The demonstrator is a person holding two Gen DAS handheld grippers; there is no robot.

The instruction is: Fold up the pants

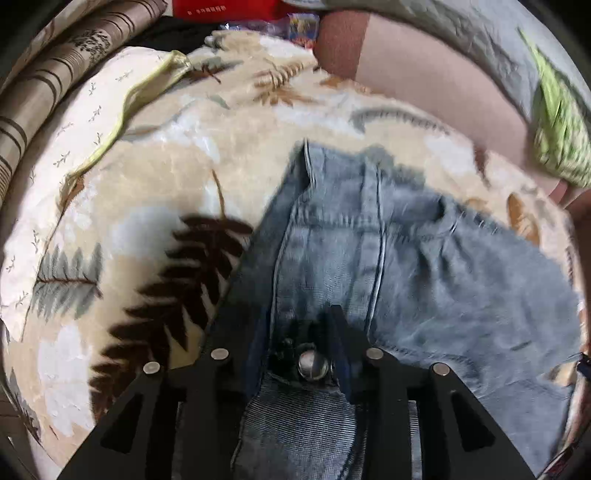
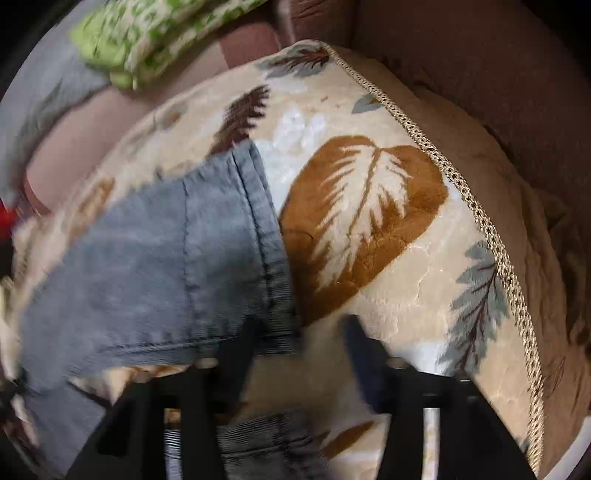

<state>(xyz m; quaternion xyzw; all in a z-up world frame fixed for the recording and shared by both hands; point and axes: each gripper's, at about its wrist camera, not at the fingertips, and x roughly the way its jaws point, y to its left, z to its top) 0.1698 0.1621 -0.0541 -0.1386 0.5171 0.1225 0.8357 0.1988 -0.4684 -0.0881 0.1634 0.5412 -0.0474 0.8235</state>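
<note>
Light blue denim pants (image 1: 373,258) lie on a cream leaf-print blanket (image 1: 147,192). My left gripper (image 1: 295,332) is shut on the pants' waistband near the metal button (image 1: 312,363), with denim bunched between its fingers. In the right wrist view a hemmed pant-leg end (image 2: 207,251) lies across the blanket (image 2: 388,258). My right gripper (image 2: 299,332) is open; its left finger (image 2: 243,343) touches the hem's corner and the right finger is over bare blanket. This view is motion-blurred.
A green patterned cushion (image 2: 147,33) and a pinkish sheet (image 1: 424,77) lie beyond the blanket. A striped brown curtain (image 1: 48,74) hangs at far left. The blanket's braided gold edge (image 2: 461,192) runs along the right, with brown upholstery (image 2: 498,74) past it.
</note>
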